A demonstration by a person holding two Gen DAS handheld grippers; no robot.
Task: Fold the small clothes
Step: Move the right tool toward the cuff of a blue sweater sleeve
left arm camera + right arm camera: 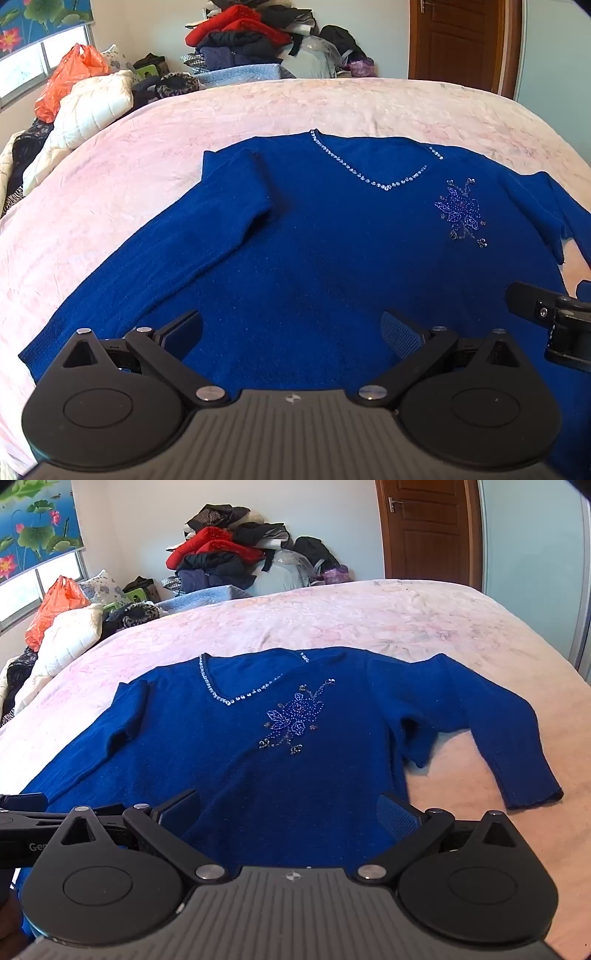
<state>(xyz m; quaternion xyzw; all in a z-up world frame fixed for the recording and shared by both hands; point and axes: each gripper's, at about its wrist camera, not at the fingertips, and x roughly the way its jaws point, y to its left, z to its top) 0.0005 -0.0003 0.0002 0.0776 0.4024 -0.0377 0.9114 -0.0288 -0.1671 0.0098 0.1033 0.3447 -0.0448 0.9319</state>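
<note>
A bedroom, daylight from a window at ten o'clock, a wooden door (pixel 458 40) at one o'clock, and a heap of clothes (pixel 255 40) piled against the far wall at twelve; in front of it a bed under a pale pink blanket (pixel 332 107) serves as the folding surface. A blue sweater (pixel 332 240) lies face up and mostly flat on the blanket, beaded V-neck at twelve o'clock, hem at six, so its long axis runs straight away from both tools; a beaded flower (pixel 295 720) marks the chest. The left gripper (pixel 291 332) hovers over the hem region with both jaws spread wide and nothing between them; the right gripper (pixel 288 812) hangs alongside over the same lower edge, equally released and empty, its tip showing at three o'clock in the left view. The left sleeve (pixel 207 229) lies folded down along the body toward eight o'clock, nearer the left hand; the right sleeve (pixel 491 734) bends outward and trails to four o'clock on bare blanket, nearer the right hand. Folding appears not yet begun; the splayed right sleeve looks the likelier first target, since it lies apart from the body and within that tool's reach.
</note>
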